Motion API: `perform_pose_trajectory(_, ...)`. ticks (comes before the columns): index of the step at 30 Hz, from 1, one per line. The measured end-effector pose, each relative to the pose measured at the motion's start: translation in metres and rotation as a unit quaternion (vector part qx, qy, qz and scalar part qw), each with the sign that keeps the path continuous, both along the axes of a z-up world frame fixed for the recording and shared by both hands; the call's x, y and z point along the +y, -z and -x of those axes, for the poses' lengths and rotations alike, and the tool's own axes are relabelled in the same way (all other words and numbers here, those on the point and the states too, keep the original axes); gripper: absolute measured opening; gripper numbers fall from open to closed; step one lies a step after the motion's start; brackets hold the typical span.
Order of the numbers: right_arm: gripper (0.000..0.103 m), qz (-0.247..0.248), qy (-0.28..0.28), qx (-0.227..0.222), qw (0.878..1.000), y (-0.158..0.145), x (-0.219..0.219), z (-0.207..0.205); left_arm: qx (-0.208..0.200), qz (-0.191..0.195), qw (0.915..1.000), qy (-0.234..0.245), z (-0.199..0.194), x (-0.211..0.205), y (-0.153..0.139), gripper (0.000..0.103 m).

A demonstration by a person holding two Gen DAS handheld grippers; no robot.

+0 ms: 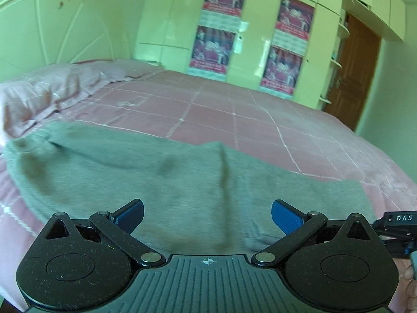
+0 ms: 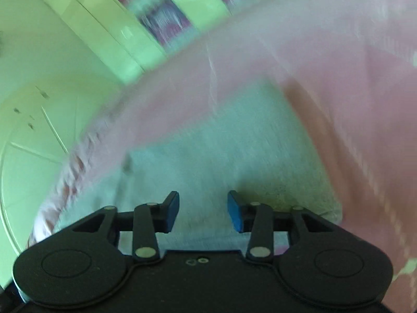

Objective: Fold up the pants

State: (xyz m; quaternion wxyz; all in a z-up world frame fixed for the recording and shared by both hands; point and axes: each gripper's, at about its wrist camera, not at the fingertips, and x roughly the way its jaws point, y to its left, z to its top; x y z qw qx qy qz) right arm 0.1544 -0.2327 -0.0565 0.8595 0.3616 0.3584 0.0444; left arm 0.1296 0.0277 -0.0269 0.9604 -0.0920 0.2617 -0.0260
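Grey pants (image 1: 146, 180) lie spread flat across the near part of a bed with a pink checked cover (image 1: 234, 114). My left gripper (image 1: 207, 215) is open wide and empty, hovering over the near edge of the pants. In the right wrist view, which is blurred by motion, the grey pants (image 2: 208, 156) fill the middle and my right gripper (image 2: 203, 212) is open and empty just above them. Part of the right gripper (image 1: 398, 224) shows at the right edge of the left wrist view.
A pink pillow (image 1: 39, 96) lies at the head of the bed on the left, under a white headboard (image 1: 52, 26). Pale wardrobes with posters (image 1: 221, 26) stand beyond the bed, and a brown door (image 1: 354, 78) is at the right.
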Motion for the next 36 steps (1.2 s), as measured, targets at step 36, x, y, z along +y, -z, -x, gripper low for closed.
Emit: perform_pose_trajectory(36,0.047,0.109,-0.021,-0.090,0.990,-0.036,-0.009,0.004,0.046,-0.076,0.9949,-0.047,0.009,0.039,0.005,0.103)
